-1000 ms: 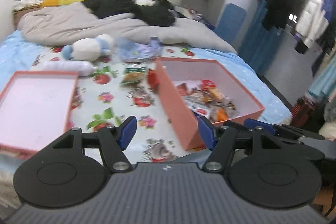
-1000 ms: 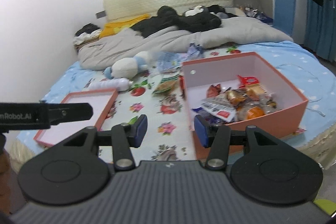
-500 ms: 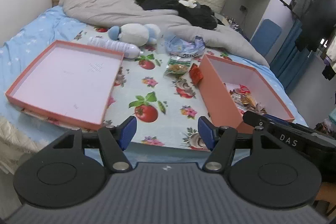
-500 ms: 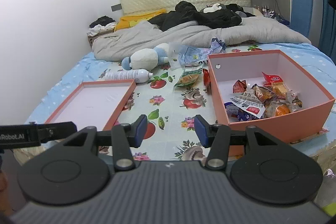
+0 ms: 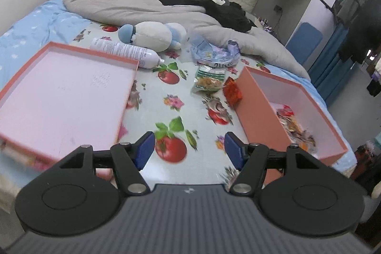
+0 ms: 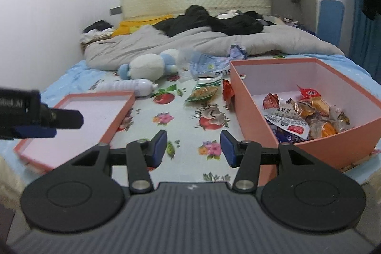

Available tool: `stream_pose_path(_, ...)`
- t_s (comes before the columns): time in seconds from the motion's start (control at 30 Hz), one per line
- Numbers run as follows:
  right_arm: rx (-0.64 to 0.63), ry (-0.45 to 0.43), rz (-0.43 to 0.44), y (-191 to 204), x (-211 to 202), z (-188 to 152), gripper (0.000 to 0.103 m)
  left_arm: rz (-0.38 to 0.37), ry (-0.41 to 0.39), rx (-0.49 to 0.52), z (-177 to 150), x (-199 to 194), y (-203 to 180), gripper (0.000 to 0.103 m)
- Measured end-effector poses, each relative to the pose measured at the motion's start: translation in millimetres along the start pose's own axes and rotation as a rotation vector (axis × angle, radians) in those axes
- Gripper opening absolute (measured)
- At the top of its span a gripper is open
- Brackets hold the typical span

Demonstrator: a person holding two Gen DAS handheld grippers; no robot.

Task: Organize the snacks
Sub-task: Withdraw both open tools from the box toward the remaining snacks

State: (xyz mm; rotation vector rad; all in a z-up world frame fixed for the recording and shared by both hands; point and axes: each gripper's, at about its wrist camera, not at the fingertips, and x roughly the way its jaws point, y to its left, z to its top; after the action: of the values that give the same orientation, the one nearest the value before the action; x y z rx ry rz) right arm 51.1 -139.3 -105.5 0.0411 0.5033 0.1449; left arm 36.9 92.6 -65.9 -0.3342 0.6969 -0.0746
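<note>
An open pink box (image 5: 257,108) (image 6: 252,116) sits on the right of the bed with several wrapped snacks (image 6: 307,111) inside. Its shallow lid (image 5: 59,92) (image 6: 78,120) lies upturned on the left. Between them, on the fruit-print cloth, lie a green snack packet (image 5: 209,80) (image 6: 204,89), a small red packet (image 5: 232,92) (image 6: 226,89) against the box wall, and a crumpled blue-white bag (image 5: 214,55) (image 6: 207,63). My left gripper (image 5: 188,150) hovers open over the cloth near the front edge, nothing between its blue pads. My right gripper (image 6: 193,149) is likewise open and holds nothing.
A white spray bottle (image 5: 126,52) and a blue-white plush toy (image 5: 152,36) lie behind the lid. A grey duvet (image 5: 133,6) and dark clothes (image 5: 202,1) cover the far bed. The other gripper's finger (image 6: 59,119) juts in at the left of the right wrist view.
Both grippers have dropped lower and come closer over the bed. The left view has swung so the lid and cloth now fill it. Neither gripper's opening has changed.
</note>
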Motion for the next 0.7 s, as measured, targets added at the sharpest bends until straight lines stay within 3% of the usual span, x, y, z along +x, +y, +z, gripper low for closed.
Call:
stream_pose_path(0.33,0.048,-0.093,-0.136,4,92,1,0.052,-0.047,0.047,0.051,55,120,15,0.070)
stream_pose_path(0.7,0.081,-0.087,-0.254,6,176,-3,0.050,-0.169,0.145,0.066,98,266,16,0.070)
